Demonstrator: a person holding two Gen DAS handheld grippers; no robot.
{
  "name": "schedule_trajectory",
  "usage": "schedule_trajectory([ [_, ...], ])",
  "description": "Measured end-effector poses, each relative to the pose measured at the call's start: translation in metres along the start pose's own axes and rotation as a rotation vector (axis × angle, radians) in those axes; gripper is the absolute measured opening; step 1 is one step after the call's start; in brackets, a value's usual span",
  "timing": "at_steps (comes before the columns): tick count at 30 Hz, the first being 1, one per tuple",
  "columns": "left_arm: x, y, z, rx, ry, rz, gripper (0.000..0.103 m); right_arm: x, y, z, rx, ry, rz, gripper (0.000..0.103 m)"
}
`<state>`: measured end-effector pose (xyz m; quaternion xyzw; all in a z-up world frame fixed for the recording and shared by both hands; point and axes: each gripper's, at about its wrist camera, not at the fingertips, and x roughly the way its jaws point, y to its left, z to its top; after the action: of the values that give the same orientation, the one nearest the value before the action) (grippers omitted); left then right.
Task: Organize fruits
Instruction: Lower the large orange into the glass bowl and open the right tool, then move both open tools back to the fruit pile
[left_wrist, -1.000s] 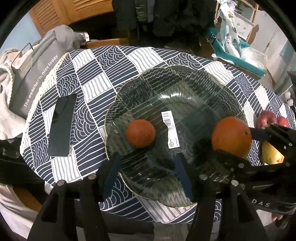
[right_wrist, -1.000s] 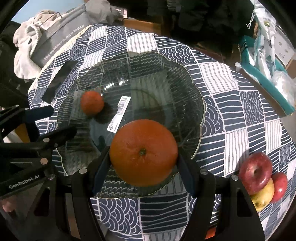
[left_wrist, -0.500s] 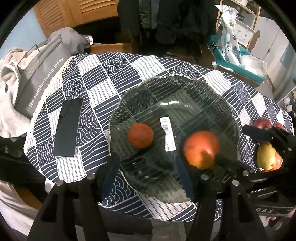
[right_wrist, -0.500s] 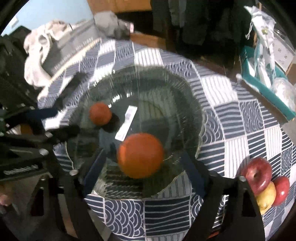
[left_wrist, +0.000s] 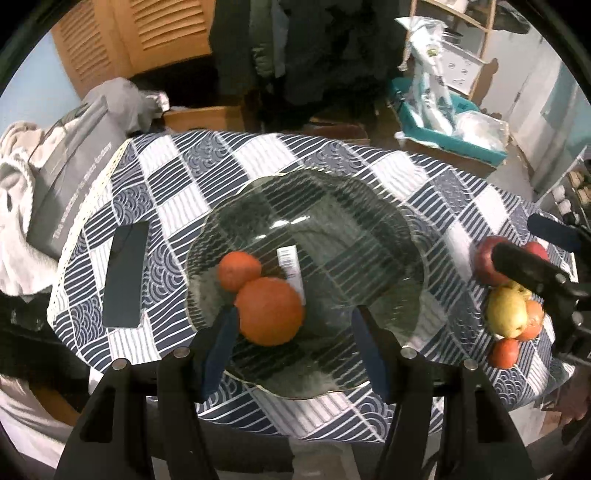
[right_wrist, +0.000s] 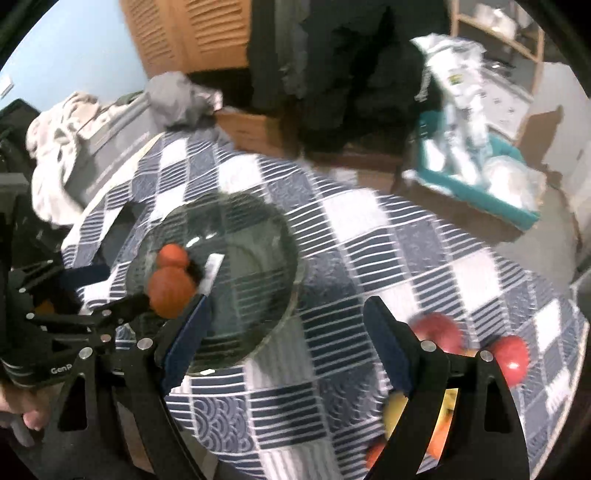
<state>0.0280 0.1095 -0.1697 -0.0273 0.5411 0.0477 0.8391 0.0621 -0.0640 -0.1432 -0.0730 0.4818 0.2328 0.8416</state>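
Note:
A large orange (left_wrist: 269, 311) and a small orange (left_wrist: 238, 270) lie touching in the glass bowl (left_wrist: 369, 229) on the checked tablecloth. My left gripper (left_wrist: 295, 345) is open and empty over the bowl's near rim. My right gripper (right_wrist: 284, 336) is open and empty over the cloth, right of the bowl (right_wrist: 258, 236). It also shows at the right in the left wrist view (left_wrist: 535, 254). A pile with red apples (left_wrist: 485, 260), a yellow pear (left_wrist: 506, 312) and small oranges (left_wrist: 504, 352) lies at the table's right edge, also in the right wrist view (right_wrist: 437, 328).
A black phone (left_wrist: 125, 275) lies left of the bowl. A grey bag (left_wrist: 70, 177) and cloths sit at the table's left edge. A barcode sticker (left_wrist: 293, 271) lies in the bowl. A teal crate (left_wrist: 443, 136) stands on the floor beyond.
My right gripper opened and let go of the large orange, which rolled left in the bowl against the small orange. The right gripper then swung right toward the fruit pile. The left gripper drew back slightly.

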Motion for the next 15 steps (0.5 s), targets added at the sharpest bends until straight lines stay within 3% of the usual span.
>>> schedule_trajectory([
  [15, -0.036, -0.071, 0.007, 0.135, -0.059, -0.057, 0.077, -0.077, -0.067, -0.032, 0.125, -0.064, -0.125, 0.085],
])
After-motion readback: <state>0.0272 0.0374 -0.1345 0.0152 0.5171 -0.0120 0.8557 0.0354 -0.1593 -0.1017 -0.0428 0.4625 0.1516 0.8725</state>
